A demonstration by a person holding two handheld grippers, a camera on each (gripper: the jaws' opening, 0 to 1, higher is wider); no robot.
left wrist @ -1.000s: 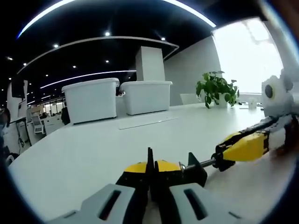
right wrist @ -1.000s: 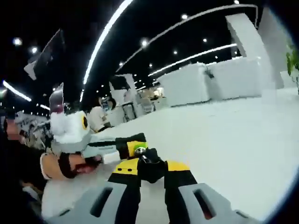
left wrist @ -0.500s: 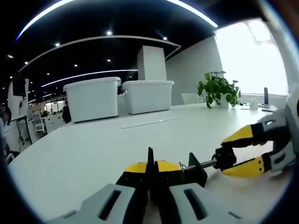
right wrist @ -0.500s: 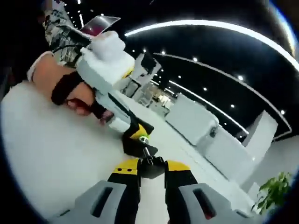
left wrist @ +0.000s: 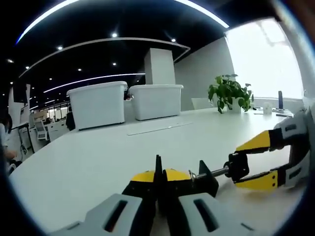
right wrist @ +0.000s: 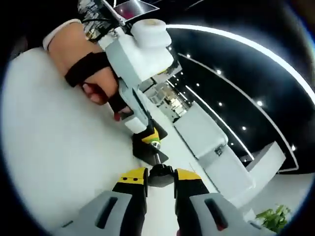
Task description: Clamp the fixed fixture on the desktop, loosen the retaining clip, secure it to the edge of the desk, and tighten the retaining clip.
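Left hand-held gripper (left wrist: 160,196) I hold clamped on black metal fixture (left wrist: 204,178), right hand-held gripper (right wrist: 154,183) pinching its knob (right wrist: 160,172), glossy white tabletop (left wrist: 98,157).

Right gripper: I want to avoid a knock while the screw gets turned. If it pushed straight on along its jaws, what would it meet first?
Probably the black clamp body just past the knob that the right gripper holds; behind it sits the left gripper.

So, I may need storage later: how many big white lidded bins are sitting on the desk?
2. In the left gripper view, one white bin stands at the desk's far side, left of the pillar, and another white bin sits right beside it. More may be hidden.
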